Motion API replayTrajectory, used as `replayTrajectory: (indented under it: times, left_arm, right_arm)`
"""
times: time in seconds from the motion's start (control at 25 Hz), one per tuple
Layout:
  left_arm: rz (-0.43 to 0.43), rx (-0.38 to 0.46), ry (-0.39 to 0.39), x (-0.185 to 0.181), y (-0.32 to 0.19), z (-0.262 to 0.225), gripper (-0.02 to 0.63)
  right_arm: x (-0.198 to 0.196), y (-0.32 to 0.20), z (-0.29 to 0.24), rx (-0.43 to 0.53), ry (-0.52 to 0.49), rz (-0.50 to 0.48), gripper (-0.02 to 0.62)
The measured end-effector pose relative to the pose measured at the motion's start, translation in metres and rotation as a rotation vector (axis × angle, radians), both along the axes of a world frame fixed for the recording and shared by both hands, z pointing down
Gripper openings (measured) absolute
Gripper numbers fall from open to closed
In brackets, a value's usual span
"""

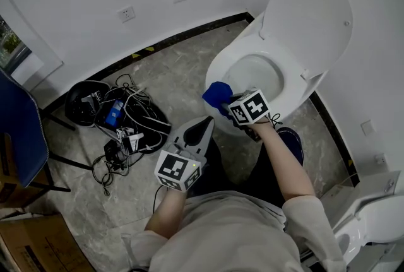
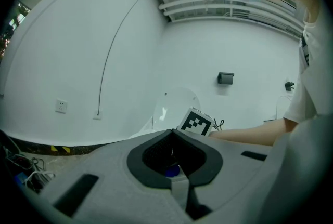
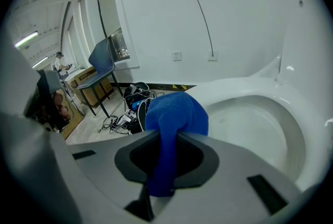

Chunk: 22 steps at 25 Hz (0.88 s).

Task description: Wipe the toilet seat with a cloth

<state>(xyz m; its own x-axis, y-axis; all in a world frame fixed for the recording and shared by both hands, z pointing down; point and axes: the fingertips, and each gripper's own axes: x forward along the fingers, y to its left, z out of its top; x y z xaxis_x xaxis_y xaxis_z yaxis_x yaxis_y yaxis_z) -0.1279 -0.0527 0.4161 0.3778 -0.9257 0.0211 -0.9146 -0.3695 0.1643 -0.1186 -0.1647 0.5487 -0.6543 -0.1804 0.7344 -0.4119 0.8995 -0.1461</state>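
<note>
A white toilet (image 1: pixel 287 84) stands in the floor's far right corner with its lid (image 1: pixel 309 15) tipped up against the wall. Its bowl (image 1: pixel 257 72) shows only pale, wet-looking porcelain inside. By the left wall a tangle of cables (image 1: pixel 126 132) spills over the stone floor (image 1: pixel 170 75) beside a black, rounded bag-like holder (image 1: pixel 81 103), whose contents cannot be made out. A blue chair (image 1: pixel 22 129) stands at the left edge. The left gripper (image 1: pixel 205 127) hangs above the floor in front of the toilet, jaws pressed together with nothing between them. The right gripper (image 1: pixel 224 103) pinches a blue cloth (image 1: pixel 218 94), which is bunched against the front left edge of the toilet seat (image 1: pixel 218 72).
</note>
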Motion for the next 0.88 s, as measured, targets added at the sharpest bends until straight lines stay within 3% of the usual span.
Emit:
replayTrajectory:
  times: [0.88]
  left_arm:
    - [0.047,0.014,-0.009,0.025,-0.009,-0.004,0.009]
  right_arm:
    - [0.059,0.017,-0.001,0.018,-0.056,0.079,0.058]
